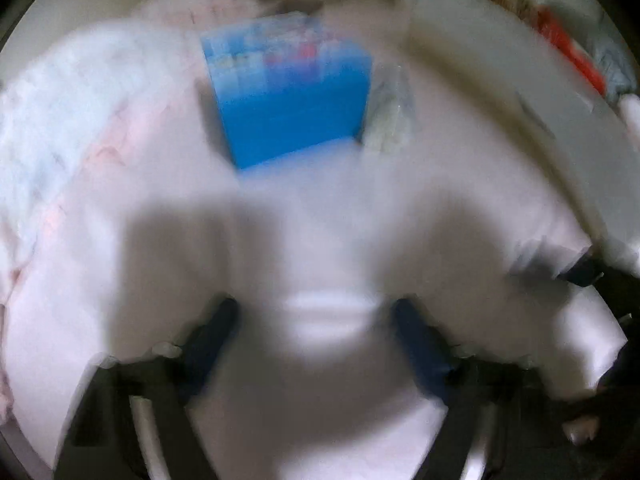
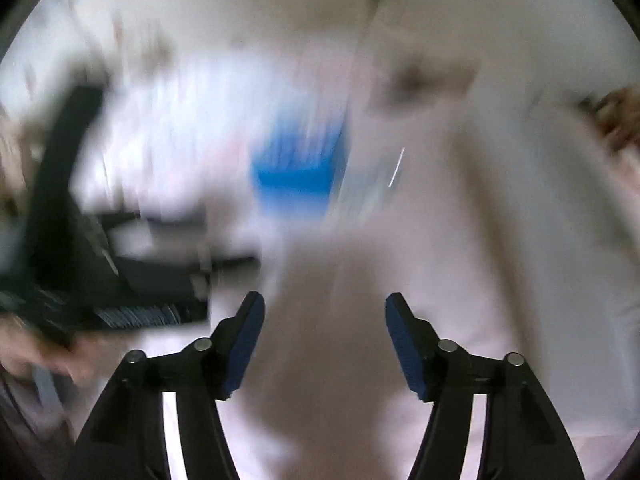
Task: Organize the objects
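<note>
Both views are blurred by motion. A blue box [image 1: 292,96] with a printed top stands on a pale pink bed sheet [image 1: 320,216], ahead of my left gripper [image 1: 316,310], which is open and empty with its blue pads wide apart. The blue box also shows in the right wrist view [image 2: 298,164], ahead and slightly left of my right gripper [image 2: 325,306], which is open and empty. The left gripper [image 2: 120,264] appears as a dark shape at the left of the right wrist view.
A clear plastic packet [image 1: 390,114] lies right of the blue box. A crumpled white and pink blanket [image 1: 76,104] lies at the left. A white board [image 1: 520,60] and a red item [image 1: 568,48] are at the far right.
</note>
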The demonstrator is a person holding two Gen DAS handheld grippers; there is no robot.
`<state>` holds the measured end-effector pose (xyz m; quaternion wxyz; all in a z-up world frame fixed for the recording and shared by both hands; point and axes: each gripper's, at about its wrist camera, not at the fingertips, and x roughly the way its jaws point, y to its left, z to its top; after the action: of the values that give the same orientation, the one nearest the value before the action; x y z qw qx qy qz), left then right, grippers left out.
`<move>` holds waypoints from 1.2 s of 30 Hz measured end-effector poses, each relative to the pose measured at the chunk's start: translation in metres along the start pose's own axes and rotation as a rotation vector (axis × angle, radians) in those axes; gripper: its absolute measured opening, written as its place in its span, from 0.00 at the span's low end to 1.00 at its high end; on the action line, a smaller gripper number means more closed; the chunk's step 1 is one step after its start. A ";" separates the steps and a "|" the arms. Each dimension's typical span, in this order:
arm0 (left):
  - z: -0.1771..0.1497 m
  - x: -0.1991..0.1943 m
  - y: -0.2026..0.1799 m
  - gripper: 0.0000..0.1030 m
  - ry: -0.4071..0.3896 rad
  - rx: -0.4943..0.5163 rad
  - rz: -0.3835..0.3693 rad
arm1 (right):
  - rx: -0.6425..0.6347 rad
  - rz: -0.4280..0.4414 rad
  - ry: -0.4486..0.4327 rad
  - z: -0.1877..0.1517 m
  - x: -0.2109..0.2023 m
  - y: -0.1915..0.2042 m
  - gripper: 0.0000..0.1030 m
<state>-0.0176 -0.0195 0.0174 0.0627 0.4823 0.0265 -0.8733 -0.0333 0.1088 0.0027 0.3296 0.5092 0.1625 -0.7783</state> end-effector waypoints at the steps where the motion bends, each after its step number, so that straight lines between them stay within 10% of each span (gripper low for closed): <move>1: -0.012 0.007 0.000 1.00 -0.075 0.010 0.044 | -0.056 -0.075 -0.219 -0.011 0.006 0.011 0.73; 3: -0.012 0.018 0.015 1.00 -0.067 -0.064 -0.006 | -0.065 -0.184 -0.185 -0.015 0.055 0.019 0.85; 8: -0.005 0.042 0.014 0.99 -0.020 -0.040 0.043 | 0.031 -0.083 -0.132 -0.010 0.156 0.001 0.89; 10: 0.002 0.046 0.018 0.70 0.004 -0.076 0.049 | 0.025 -0.087 -0.102 -0.004 0.198 0.004 0.88; 11: 0.006 0.044 0.019 0.57 -0.001 -0.088 0.047 | 0.032 -0.083 -0.112 0.000 0.215 0.006 0.75; 13: 0.011 0.041 0.022 0.43 -0.014 -0.091 0.019 | 0.068 -0.087 -0.182 0.006 0.240 0.005 0.07; 19: 0.031 0.032 0.034 0.47 -0.125 -0.103 -0.051 | 0.142 -0.028 -0.382 0.020 0.321 -0.004 0.10; 23: 0.045 0.045 0.043 0.48 -0.113 -0.115 -0.093 | 0.242 0.100 -0.511 0.027 0.374 -0.018 0.50; 36: 0.083 0.090 0.096 0.48 -0.085 -0.160 -0.105 | 0.438 0.295 -0.398 0.149 0.648 -0.003 0.52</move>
<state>-0.1218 -0.1308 -0.0135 0.0563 0.4363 0.1190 -0.8901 -0.3090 -0.2022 -0.5171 0.3467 0.4241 -0.1518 -0.8227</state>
